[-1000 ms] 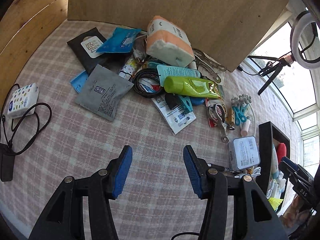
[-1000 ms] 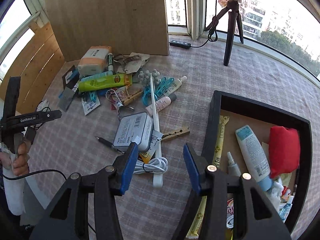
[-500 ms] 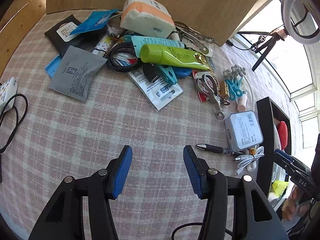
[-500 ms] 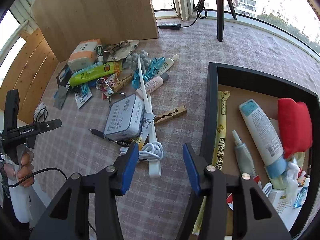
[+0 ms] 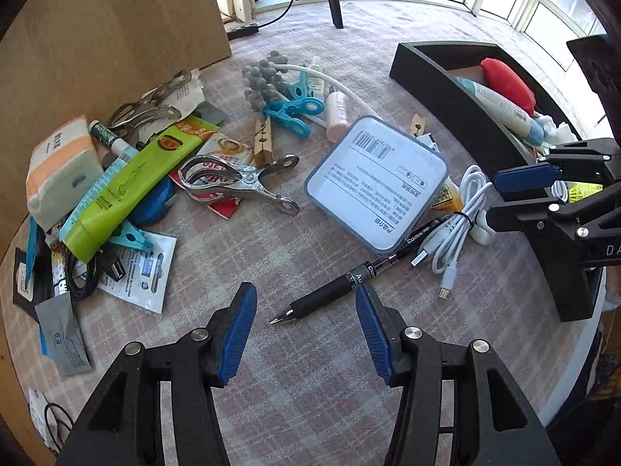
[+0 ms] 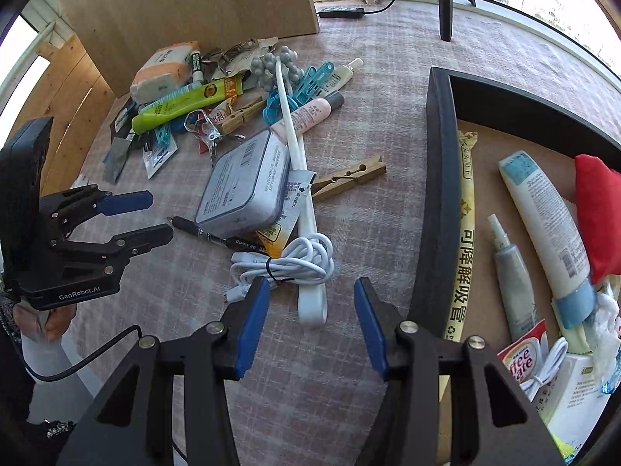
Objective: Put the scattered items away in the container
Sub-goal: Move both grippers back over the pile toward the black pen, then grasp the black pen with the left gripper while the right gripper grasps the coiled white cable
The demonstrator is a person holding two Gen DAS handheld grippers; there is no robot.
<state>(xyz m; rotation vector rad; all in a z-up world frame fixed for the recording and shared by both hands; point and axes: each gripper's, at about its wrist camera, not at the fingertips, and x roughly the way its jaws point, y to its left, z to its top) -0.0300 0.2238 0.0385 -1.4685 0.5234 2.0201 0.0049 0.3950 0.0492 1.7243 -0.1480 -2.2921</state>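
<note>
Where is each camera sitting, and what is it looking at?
Left wrist: sits on the left claw, looking down at the black pen and the clutter; its open blue-padded fingers show.
Right wrist: sits on the right claw, over the coiled white cable beside the black tray; a hand shows.
Both share the grey square tin.

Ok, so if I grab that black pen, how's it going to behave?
The pen looks stiff, so it should lift in one piece. Its round barrel may roll on the flat cloth if nudged. Its far end lies under the grey box and beside the white cable, so it may drag those along.
</note>
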